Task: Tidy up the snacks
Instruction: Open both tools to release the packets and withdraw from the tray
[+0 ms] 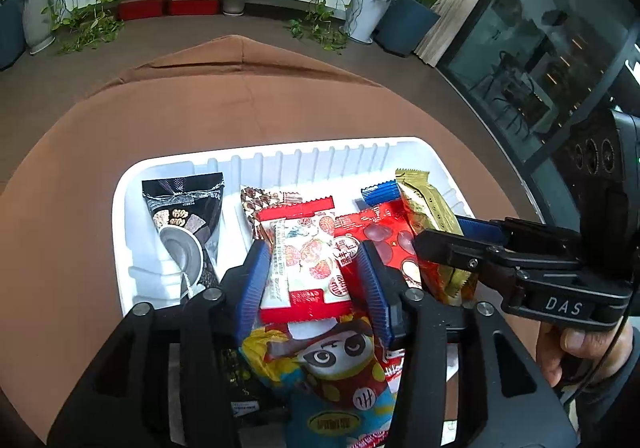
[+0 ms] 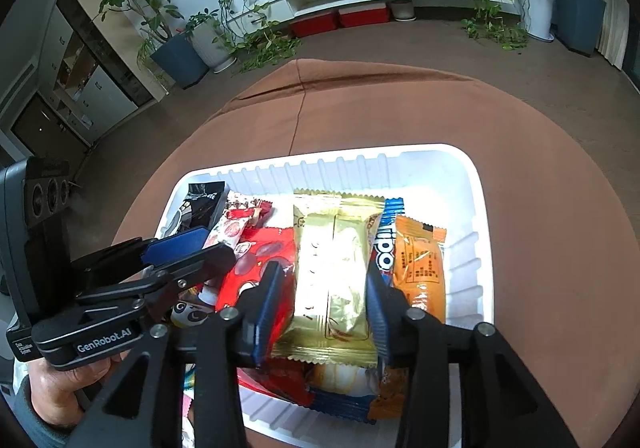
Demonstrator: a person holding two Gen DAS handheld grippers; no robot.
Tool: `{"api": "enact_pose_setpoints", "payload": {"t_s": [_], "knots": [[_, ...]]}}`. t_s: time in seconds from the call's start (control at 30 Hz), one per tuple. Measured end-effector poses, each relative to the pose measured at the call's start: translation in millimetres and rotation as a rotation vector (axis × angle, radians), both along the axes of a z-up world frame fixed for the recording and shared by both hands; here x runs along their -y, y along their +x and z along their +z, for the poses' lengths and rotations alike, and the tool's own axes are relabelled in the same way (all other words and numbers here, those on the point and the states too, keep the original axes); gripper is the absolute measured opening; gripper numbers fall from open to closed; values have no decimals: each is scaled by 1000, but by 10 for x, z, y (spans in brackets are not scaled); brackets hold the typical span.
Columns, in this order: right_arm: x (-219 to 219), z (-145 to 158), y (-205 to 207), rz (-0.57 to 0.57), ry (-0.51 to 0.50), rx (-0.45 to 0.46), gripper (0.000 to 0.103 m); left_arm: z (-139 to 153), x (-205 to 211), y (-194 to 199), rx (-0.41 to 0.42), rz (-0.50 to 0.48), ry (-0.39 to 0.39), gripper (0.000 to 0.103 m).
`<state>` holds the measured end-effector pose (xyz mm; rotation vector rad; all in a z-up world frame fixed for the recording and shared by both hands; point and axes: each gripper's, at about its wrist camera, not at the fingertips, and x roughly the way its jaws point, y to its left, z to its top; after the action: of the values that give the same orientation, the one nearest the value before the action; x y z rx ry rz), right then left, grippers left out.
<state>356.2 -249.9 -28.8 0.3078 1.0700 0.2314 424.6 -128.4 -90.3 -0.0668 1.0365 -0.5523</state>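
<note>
Two grippers hang over one white tray (image 2: 476,183) that sits on the brown-clothed worktop (image 2: 400,111); every snack in sight lies inside that tray. At the tray's left end, seen from the left wrist, a black cone-shaped packet (image 1: 185,224) lies apart from the others; toward the tray's middle a strawberry packet with red ends (image 1: 308,260) rests on a brown patterned wrapper (image 1: 256,203) and beside a red packet (image 1: 380,236). The left gripper (image 1: 314,284) has its jaws spread, one blue pad on each side of the strawberry packet, and I cannot tell whether they touch it; a cartoon-faced packet (image 1: 340,364) lies at the tray's near edge below it. Right of the tray's middle, in the right wrist view, a gold packet (image 2: 332,272) lies flat with a blue packet (image 2: 386,244) and an orange packet (image 2: 420,268) toward the tray's right wall. The right gripper (image 2: 324,300) has its jaws parted around the gold packet, with a gap on the left side.
</note>
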Motion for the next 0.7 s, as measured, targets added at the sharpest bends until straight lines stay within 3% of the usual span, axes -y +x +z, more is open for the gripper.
{"api": "enact_pose_setpoints", "payload": {"t_s": [0.1, 0.17, 0.33, 0.43, 0.7], "knots": [[28, 62, -56, -6, -1, 14, 48, 56, -59, -52, 9, 16, -3, 56], [60, 140, -109, -12, -1, 34, 61, 113, -114, -103, 15, 26, -13, 62], [172, 356, -354, -19, 52, 81, 78, 420, -369, -368, 63, 52, -56, 86], [252, 476, -605, -22, 74, 118, 81, 578, -518, -588, 92, 75, -89, 95], [305, 566, -1412, -36, 101, 174, 87, 692, -730, -1355, 101, 92, -100, 102]]}}
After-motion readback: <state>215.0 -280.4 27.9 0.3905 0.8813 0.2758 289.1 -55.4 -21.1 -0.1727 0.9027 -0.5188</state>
